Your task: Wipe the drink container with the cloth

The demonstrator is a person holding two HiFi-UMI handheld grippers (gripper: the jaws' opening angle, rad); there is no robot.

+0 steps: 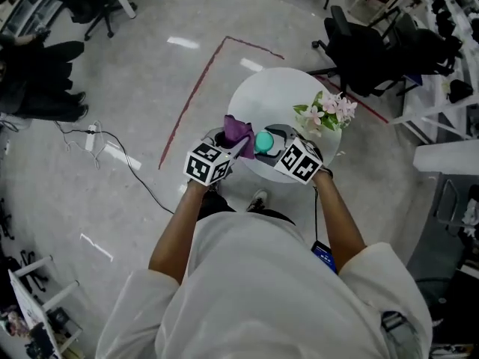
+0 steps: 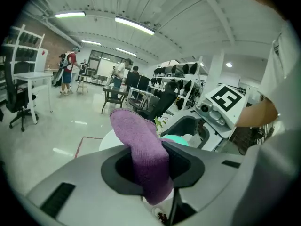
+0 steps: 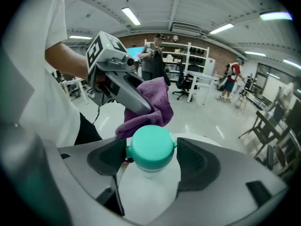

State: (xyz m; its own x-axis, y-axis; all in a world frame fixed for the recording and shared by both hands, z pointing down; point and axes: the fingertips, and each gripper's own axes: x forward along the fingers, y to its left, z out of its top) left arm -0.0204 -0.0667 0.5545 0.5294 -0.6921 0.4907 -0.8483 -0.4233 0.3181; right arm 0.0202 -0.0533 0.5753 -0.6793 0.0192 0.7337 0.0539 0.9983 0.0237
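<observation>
In the head view, I am seeing both claws meeting above the near edge of the round white tabletop [image 1: 278, 96]. The left claw [image 1: 236, 148] is clamping a purple cloth [image 1: 238, 131], which is sticking up past its tips. The right claw [image 1: 269, 137] is holding the drink container [image 1: 263, 142], its teal cap sitting just right of the cloth. Pink flowers [image 1: 326, 113] are standing beyond the right claw, apart from it.

In the left gripper view, the jaws are pinching narrowly on the cloth, whose free end is rising ahead of the tips. The teal cap is peeking out just behind it.

In the right gripper view, the jaws are standing wide, gripping the white container, with its cap poking out at the tips. The cloth is hanging just beyond the cap; I cannot tell whether they are touching.
</observation>
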